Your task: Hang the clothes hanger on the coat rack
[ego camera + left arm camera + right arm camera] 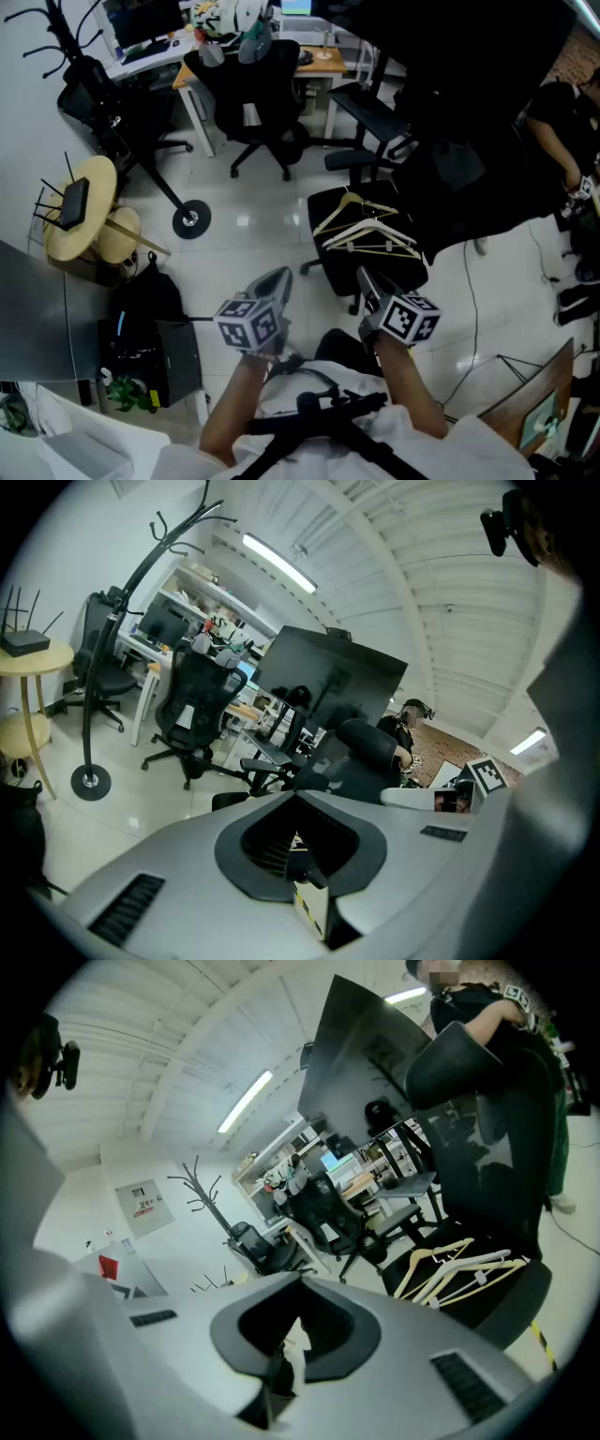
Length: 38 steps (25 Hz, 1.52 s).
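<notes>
Several clothes hangers, wooden and white, lie in a pile on the seat of a black office chair; they show in the right gripper view too, hangers. The black coat rack stands to the left on its round base, its hooked top at the far upper left, and shows in the other views as coat rack and coat rack. My left gripper and right gripper are held side by side close to my body, just short of the chair. Both are shut and hold nothing.
A round wooden side table with a router stands left of the rack's base. A black bag lies near my left side. More office chairs and desks fill the back. A seated person is at the right edge.
</notes>
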Each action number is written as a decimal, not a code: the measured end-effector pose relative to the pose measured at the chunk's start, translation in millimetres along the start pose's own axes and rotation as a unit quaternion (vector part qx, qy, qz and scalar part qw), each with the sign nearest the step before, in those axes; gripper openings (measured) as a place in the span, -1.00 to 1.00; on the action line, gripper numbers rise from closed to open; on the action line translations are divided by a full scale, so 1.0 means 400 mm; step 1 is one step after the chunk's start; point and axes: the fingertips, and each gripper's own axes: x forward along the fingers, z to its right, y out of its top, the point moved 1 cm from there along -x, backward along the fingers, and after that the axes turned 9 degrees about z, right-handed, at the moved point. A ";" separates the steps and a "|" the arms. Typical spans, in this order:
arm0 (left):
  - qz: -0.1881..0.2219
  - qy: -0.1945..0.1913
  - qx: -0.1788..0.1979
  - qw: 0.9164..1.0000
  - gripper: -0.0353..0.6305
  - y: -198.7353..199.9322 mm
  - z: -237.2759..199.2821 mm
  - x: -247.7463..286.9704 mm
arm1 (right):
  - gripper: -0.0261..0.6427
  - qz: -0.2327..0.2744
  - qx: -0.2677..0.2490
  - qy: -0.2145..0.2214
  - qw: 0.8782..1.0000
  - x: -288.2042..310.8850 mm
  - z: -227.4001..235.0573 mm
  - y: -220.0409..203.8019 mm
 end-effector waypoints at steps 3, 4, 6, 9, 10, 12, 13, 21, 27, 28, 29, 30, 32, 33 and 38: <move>-0.006 0.001 0.001 1.000 -0.91 -0.005 -0.020 0.007 | -0.92 -0.003 0.002 -0.010 1.000 0.010 0.007 -0.013; -0.009 -0.001 0.002 1.000 -0.91 -0.007 -0.024 0.010 | -0.92 -0.002 0.002 -0.013 1.000 0.013 0.010 -0.016; -0.015 -0.005 0.003 1.000 -0.91 -0.012 -0.032 0.020 | -0.92 -0.001 0.001 -0.019 1.000 0.022 0.020 -0.024; -0.023 -0.009 0.004 1.000 -0.91 -0.016 -0.051 0.038 | -0.92 -0.001 0.000 -0.024 1.000 0.044 0.025 -0.033; -0.026 -0.010 0.003 1.000 -0.91 -0.018 -0.057 0.045 | -0.92 0.000 0.001 -0.025 1.000 0.052 0.026 -0.037; -0.033 -0.014 0.005 0.999 -0.91 -0.023 -0.066 0.063 | -0.92 0.000 0.006 -0.030 1.000 0.067 0.040 -0.046; -0.037 -0.017 0.007 0.999 -0.91 -0.025 -0.069 0.076 | -0.92 -0.001 0.009 -0.034 0.999 0.077 0.052 -0.051; -0.081 -0.043 0.028 0.995 -0.91 -0.031 -0.118 0.203 | -0.91 0.012 0.015 -0.060 0.998 0.211 0.129 -0.032; -0.133 -0.071 0.042 0.988 -0.91 -0.032 -0.125 0.381 | -0.84 0.009 0.036 -0.099 0.994 0.313 0.247 0.012; -0.145 -0.077 0.046 0.985 -0.91 -0.032 -0.123 0.413 | -0.83 0.007 0.044 -0.110 0.993 0.328 0.274 0.014; -0.155 -0.084 0.049 0.983 -0.91 -0.034 -0.122 0.443 | -0.83 0.005 0.050 -0.120 0.991 0.343 0.299 0.014; -0.165 -0.090 0.052 0.981 -0.91 -0.037 -0.124 0.471 | -0.83 0.004 0.054 -0.130 0.990 0.359 0.324 0.014; -0.182 -0.099 0.055 0.977 -0.91 -0.045 -0.136 0.525 | -0.83 0.006 0.061 -0.146 0.987 0.394 0.371 0.017; -0.191 -0.103 0.055 0.975 -0.91 -0.050 -0.142 0.550 | -0.83 0.008 0.065 -0.153 0.986 0.409 0.392 0.018; -0.228 -0.118 0.060 0.965 -0.91 -0.073 -0.163 0.683 | -0.83 0.009 0.084 -0.189 0.978 0.467 0.505 0.010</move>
